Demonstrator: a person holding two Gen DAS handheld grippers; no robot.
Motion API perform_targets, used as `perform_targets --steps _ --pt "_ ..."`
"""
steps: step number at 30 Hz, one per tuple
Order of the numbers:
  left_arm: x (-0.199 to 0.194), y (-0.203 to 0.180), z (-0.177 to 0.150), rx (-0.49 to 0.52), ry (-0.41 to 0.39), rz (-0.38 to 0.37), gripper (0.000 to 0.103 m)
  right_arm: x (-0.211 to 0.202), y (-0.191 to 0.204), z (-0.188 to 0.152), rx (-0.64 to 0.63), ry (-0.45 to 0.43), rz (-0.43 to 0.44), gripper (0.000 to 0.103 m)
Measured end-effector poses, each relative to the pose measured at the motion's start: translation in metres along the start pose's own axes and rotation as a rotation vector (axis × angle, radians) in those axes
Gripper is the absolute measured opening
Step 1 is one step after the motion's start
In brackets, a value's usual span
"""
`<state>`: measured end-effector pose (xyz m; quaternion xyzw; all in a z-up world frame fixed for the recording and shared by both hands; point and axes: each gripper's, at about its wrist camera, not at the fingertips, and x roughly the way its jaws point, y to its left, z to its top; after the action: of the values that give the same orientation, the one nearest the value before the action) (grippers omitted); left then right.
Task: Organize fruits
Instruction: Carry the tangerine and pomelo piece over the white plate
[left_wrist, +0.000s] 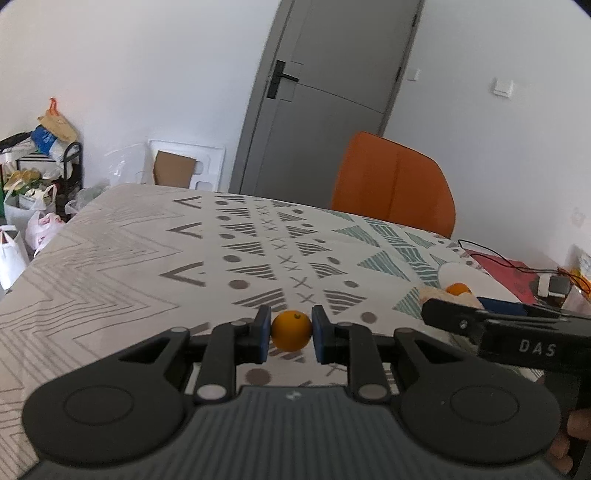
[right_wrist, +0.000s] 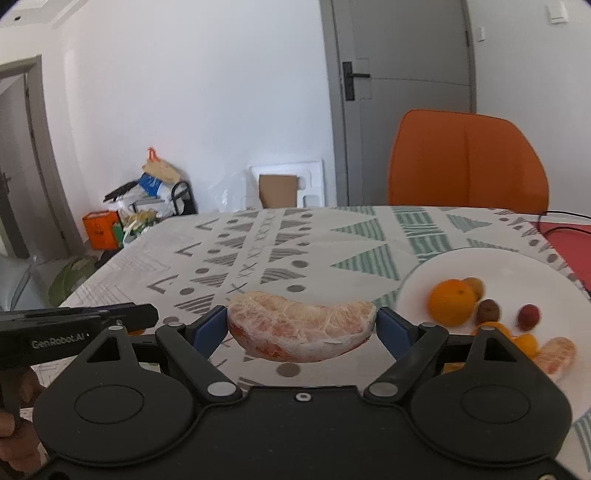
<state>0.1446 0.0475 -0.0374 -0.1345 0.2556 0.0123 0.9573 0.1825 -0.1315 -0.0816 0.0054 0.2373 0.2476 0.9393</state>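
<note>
Two pieces of fruit are in the air at this moment, one in each claw, and neither has reached the round white plate (right_wrist: 491, 266) yet.

Pressed narrow, the left claw (left_wrist: 291, 330) pinches a small round orange kumquat-like fruit (left_wrist: 291, 329) between its blue pads, above the patterned tablecloth of the surface (left_wrist: 122, 258). Spread wide, the right claw (right_wrist: 302, 325) clamps a large peeled pink pomelo segment (right_wrist: 301, 328) end to end, its curved belly hanging clear of the cloth.

Judging by what already lies on the plate, the sorting looks well under way: a whole orange (right_wrist: 451, 301), a smaller orange fruit behind it, a brown nut-like piece (right_wrist: 488, 311), a reddish round fruit (right_wrist: 528, 316), some small orange fruits by the claw's arm and a second peeled segment (right_wrist: 557, 356) at the near edge. That near part of the plate is blurred, so the exact count is unclear.

What remains, as I read it, is to carry both held pieces over to the plate at the right and set them down among the rest. No other loose fruit shows on the cloth in either view, so these may be the last two, though part of the surface is hidden behind the claws.
</note>
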Motion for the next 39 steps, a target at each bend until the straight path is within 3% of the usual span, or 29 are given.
perform_targets --steps 28,39 --pt "0.032 -0.103 0.005 0.161 0.036 -0.124 0.022 -0.048 -0.110 -0.029 0.189 -0.058 -0.147 0.084" --pt "0.050 -0.135 0.002 0.217 0.063 -0.154 0.022 -0.059 -0.139 -0.040 0.236 -0.066 -0.150 0.089"
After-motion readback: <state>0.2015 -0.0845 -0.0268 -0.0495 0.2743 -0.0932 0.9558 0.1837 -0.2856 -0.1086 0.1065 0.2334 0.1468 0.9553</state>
